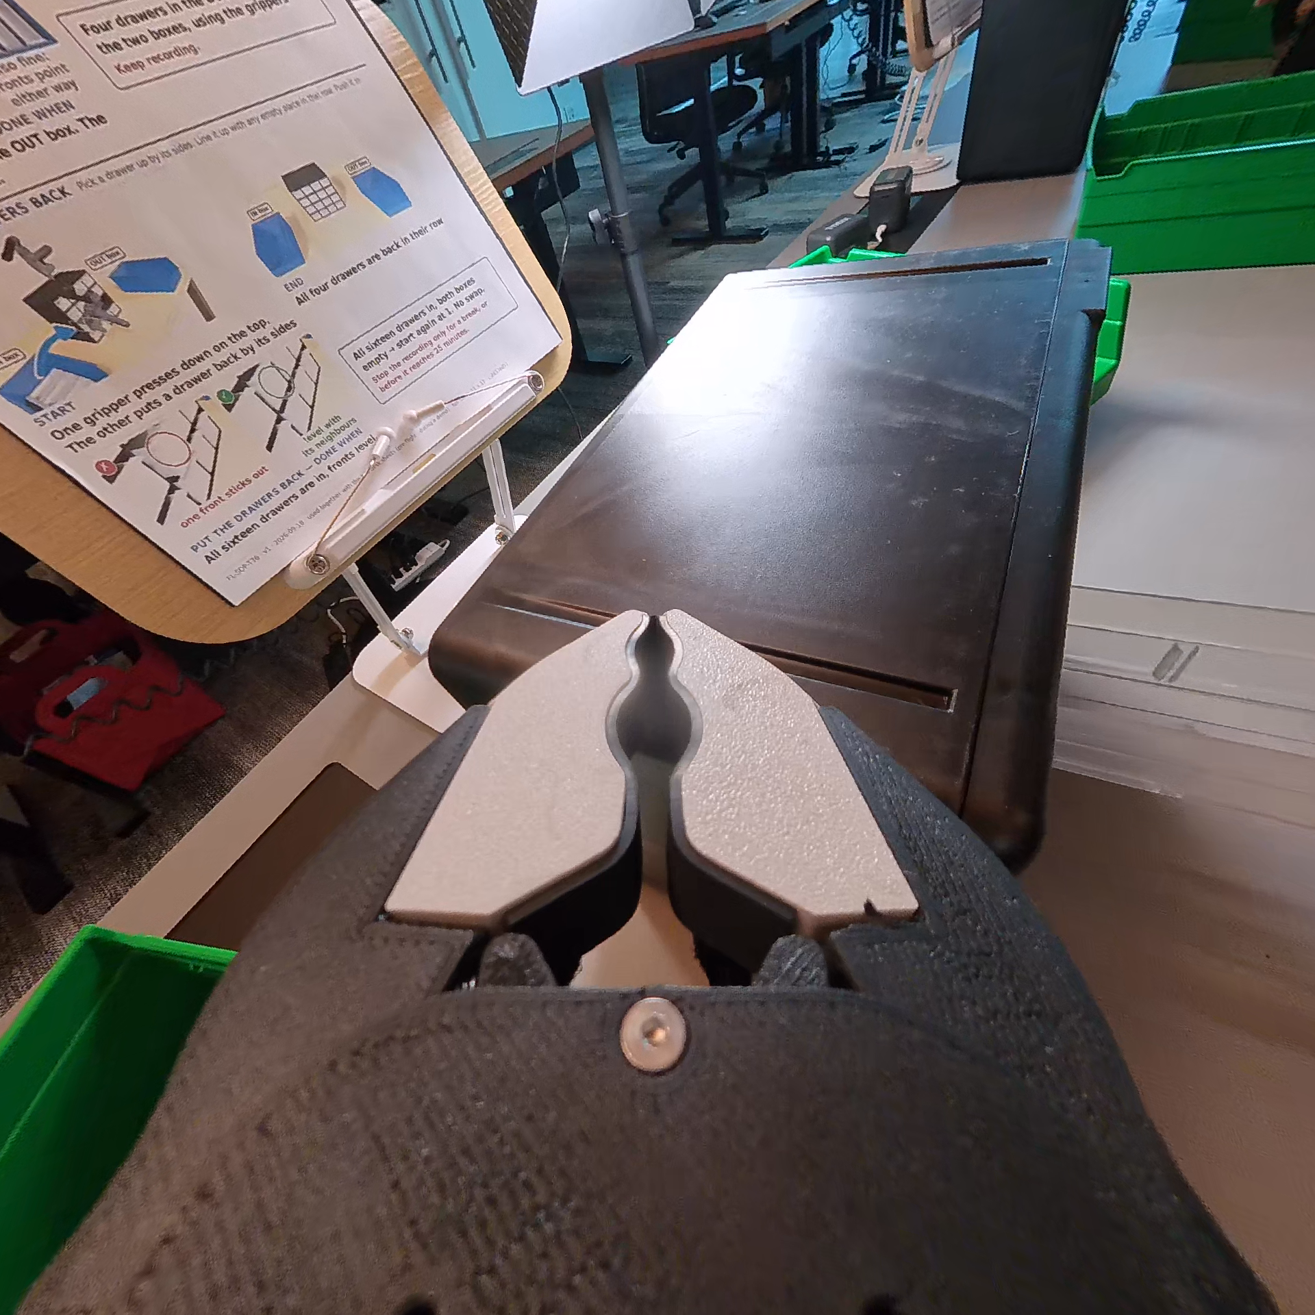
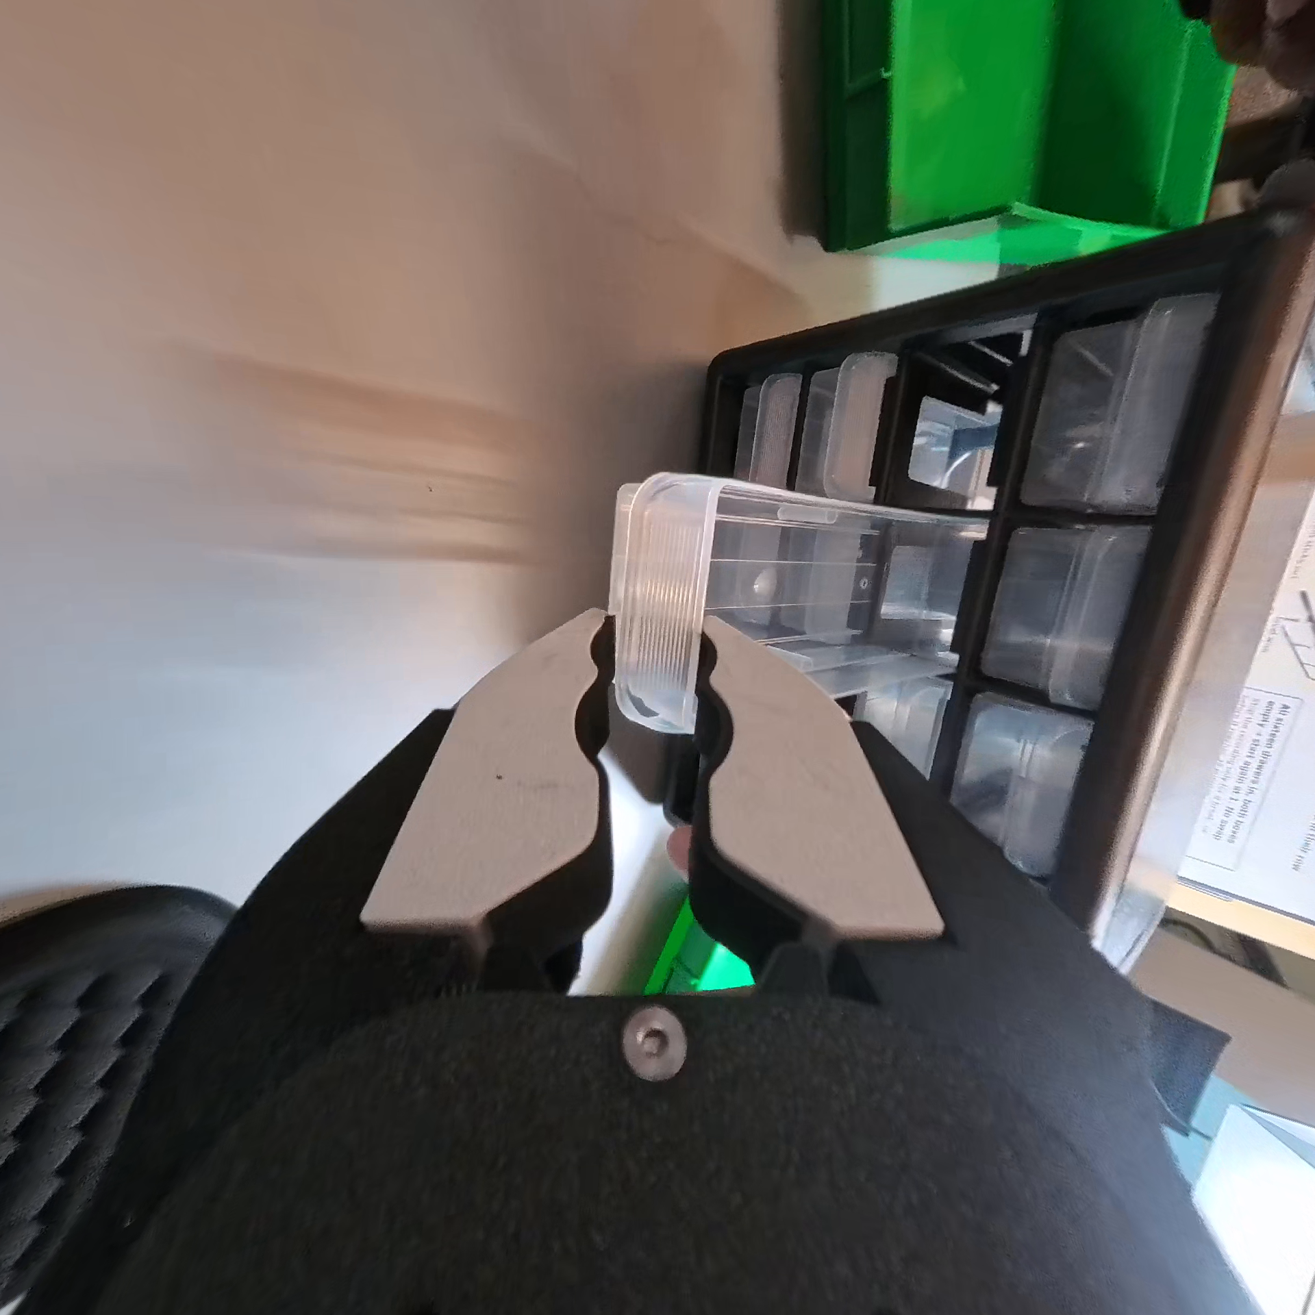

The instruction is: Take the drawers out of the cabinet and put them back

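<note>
Right now the right gripper (image 2: 655,640) pinches the ribbed handle of a clear plastic drawer (image 2: 783,569), half out of the black multi-drawer cabinet (image 2: 1174,569) ahead; a skewed pull could jam it. The left gripper (image 1: 655,626), pressed together, rests atop that cabinet.

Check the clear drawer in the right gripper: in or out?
Partly out. The clear drawer juts from the cabinet, rear still inside its slot; the right gripper grips its front handle.
</note>
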Demonstrator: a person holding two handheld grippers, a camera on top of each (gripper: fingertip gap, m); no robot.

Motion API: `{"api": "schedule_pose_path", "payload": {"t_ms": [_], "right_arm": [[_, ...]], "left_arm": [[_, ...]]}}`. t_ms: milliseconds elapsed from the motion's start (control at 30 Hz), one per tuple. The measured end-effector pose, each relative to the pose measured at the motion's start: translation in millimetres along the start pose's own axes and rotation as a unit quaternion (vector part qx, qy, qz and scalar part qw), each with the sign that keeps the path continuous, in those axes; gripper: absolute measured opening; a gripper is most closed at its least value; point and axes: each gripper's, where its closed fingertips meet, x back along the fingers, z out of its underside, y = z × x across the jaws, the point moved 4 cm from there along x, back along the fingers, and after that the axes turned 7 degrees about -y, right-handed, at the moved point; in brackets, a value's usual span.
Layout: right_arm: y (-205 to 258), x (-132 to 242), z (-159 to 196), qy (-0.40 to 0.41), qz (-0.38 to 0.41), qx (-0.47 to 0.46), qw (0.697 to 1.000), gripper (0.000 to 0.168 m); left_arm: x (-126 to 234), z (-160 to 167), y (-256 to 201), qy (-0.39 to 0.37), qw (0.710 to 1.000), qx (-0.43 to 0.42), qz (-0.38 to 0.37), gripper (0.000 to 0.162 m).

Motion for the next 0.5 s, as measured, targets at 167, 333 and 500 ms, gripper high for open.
{"api": "schedule_pose_path", "payload": {"t_ms": [167, 333, 500], "right_arm": [[8, -13, -1, 0.067, 0.022, 0.041, 0.997, 0.019], [12, -17, -5, 0.091, 0.056, 0.023, 0.994, 0.019], [15, -15, -7, 0.055, 0.025, 0.016, 0.998, 0.018]], "left_arm": [[0, 0, -1, 0.001, 1.000, -0.003, 0.001, 0.001], [-1, -1, -1, 0.002, 1.000, -0.004, 0.000, 0.000], [-2, -1, -4, 0.002, 1.000, -0.007, 0.001, 0.001]]}}
